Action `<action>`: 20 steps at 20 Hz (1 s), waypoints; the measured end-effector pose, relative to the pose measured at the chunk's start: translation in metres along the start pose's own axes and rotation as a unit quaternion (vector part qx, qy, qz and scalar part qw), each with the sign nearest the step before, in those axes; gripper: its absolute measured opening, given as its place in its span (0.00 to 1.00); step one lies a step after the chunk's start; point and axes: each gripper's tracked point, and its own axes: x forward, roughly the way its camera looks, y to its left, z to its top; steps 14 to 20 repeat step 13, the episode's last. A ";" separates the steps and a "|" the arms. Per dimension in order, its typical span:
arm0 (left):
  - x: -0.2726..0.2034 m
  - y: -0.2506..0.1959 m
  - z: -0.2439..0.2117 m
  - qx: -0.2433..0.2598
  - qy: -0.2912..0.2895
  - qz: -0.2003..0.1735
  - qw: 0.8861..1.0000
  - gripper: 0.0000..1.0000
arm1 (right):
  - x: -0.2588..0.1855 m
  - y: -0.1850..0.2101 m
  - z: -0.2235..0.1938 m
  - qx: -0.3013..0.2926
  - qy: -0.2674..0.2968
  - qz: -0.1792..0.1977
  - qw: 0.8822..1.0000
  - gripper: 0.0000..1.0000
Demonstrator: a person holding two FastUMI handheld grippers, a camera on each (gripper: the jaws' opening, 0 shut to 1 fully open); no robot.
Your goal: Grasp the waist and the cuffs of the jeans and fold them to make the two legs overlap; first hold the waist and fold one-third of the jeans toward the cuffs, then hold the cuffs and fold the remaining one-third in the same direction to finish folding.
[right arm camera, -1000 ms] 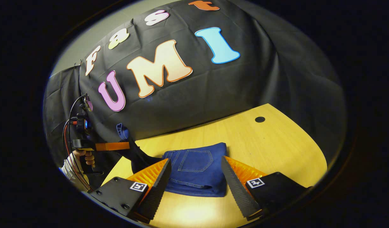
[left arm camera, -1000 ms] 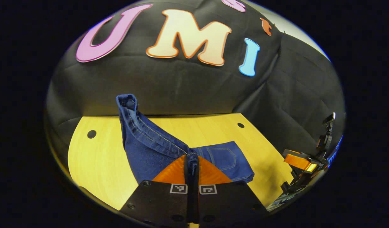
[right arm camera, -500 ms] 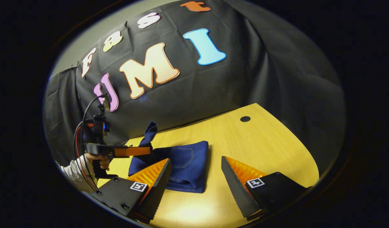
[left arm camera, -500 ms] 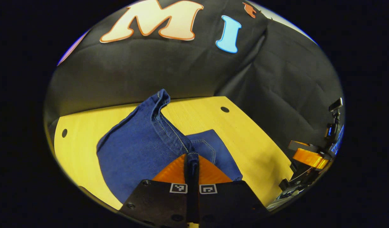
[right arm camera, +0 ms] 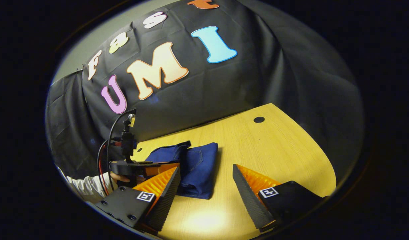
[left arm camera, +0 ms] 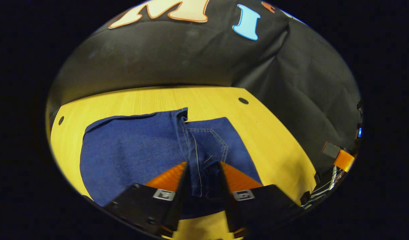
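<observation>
On the yellow wooden tabletop [left arm camera: 277, 140] lie the dark blue denim jeans [left arm camera: 131, 153], folded into a flat stack near the table's middle. Seen from the left gripper view, a hemmed cuff edge [left arm camera: 194, 156] with pale stitching runs from the stack's far side at 12 o'clock down toward 6 o'clock, ending between the orange-and-black fingers of the left gripper [left arm camera: 204, 186]. Those fingers stand a little apart with the cuff lying in the gap; whether they press on it cannot be told. A stitched back pocket [left arm camera: 212, 143] shows on the layer at about 1 o'clock from the gripper.

From the right gripper view, the right gripper [right arm camera: 206, 190] hangs above bare table with its ridged fingers spread wide and nothing between them; the jeans [right arm camera: 196, 166] lie just past its left finger, at about 11 o'clock. Farther off at 9 o'clock, a hand [right arm camera: 119, 178] in a white sleeve [right arm camera: 88, 186] holds the left gripper [right arm camera: 151, 168] against the jeans' near-left edge.
</observation>
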 end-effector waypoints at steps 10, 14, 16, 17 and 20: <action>-0.230 0.051 0.071 0.044 -0.257 0.140 0.955 0.93 | -0.054 0.125 0.055 -0.095 -0.155 0.027 0.983 0.98; -0.313 0.066 0.067 0.061 -0.302 0.177 0.935 0.90 | -0.092 0.172 0.073 -0.110 -0.212 0.033 0.971 0.92; -0.313 0.066 0.067 0.061 -0.302 0.177 0.935 0.90 | -0.092 0.172 0.073 -0.110 -0.212 0.033 0.971 0.92; -0.313 0.066 0.067 0.061 -0.302 0.177 0.935 0.90 | -0.092 0.172 0.073 -0.110 -0.212 0.033 0.971 0.92; -0.313 0.066 0.067 0.061 -0.302 0.177 0.935 0.90 | -0.092 0.172 0.073 -0.110 -0.212 0.033 0.971 0.92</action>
